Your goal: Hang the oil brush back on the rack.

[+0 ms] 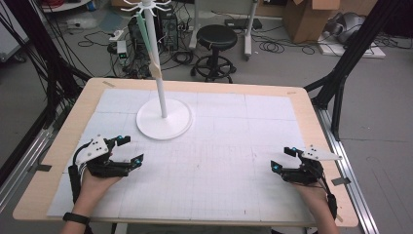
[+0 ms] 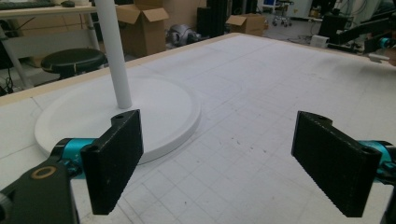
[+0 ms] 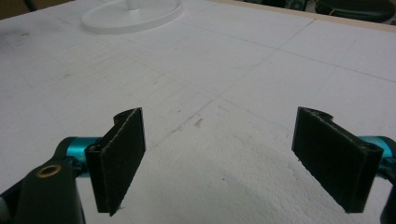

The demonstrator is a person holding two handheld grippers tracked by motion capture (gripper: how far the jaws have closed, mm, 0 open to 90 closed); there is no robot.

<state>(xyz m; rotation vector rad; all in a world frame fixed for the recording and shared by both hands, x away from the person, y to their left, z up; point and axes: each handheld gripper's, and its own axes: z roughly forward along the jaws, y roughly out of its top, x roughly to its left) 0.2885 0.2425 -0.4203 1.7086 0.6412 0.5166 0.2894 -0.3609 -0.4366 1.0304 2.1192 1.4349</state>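
Left gripper [image 1: 130, 149] and right gripper [image 1: 283, 159] both gape, released, near the table's [image 1: 311, 131] front corners; smooth round white stand [image 1: 163, 118] behind; high view shows its hooks.

From where I stand, no word, brand, number or sign can be read anywhere. The white gridded mat [image 1: 219, 141] over the pale wooden table [image 1: 302, 105] carries only faint ruled lines. The brown cardboard boxes [image 1: 311, 17] far right look blank.

Lab: floor cables [image 1: 287, 48], cardboard boxes [image 1: 311, 17], stool [image 1: 215, 48].
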